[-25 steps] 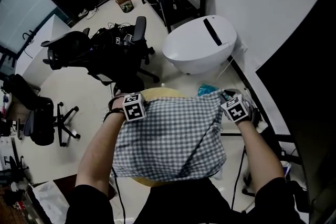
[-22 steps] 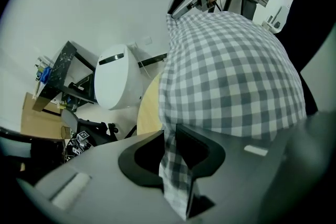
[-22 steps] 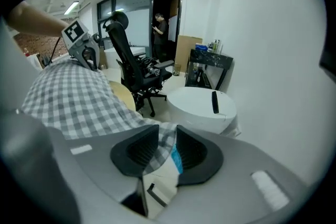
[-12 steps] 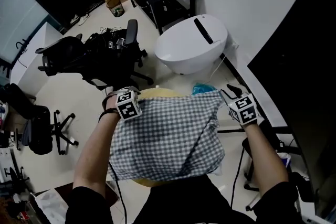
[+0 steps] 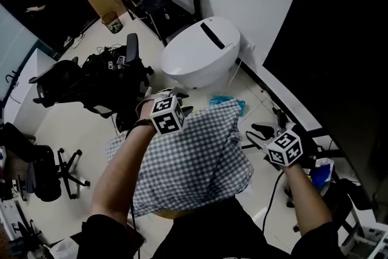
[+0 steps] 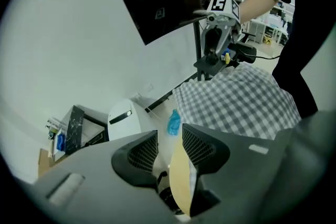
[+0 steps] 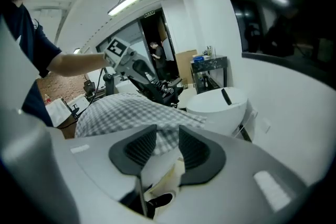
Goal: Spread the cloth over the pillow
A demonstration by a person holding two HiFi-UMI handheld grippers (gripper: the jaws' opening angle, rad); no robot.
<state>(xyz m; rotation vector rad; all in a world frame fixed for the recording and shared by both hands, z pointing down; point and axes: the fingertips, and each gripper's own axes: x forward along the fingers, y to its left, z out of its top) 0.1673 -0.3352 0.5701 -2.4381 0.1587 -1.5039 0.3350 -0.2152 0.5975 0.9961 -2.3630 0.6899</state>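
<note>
Fingers (image 6: 140, 150), left gripper (image 6: 169, 140), right gripper (image 7: 168, 140), just opened empty, off cloth (image 5: 194, 158) edges.

The grey-and-white checked cloth (image 5: 194, 161) is laid over the tan pillow (image 5: 171, 214), and some folds are seen on its right part. Only a narrow pillow edge is shown below the near hem.
</note>
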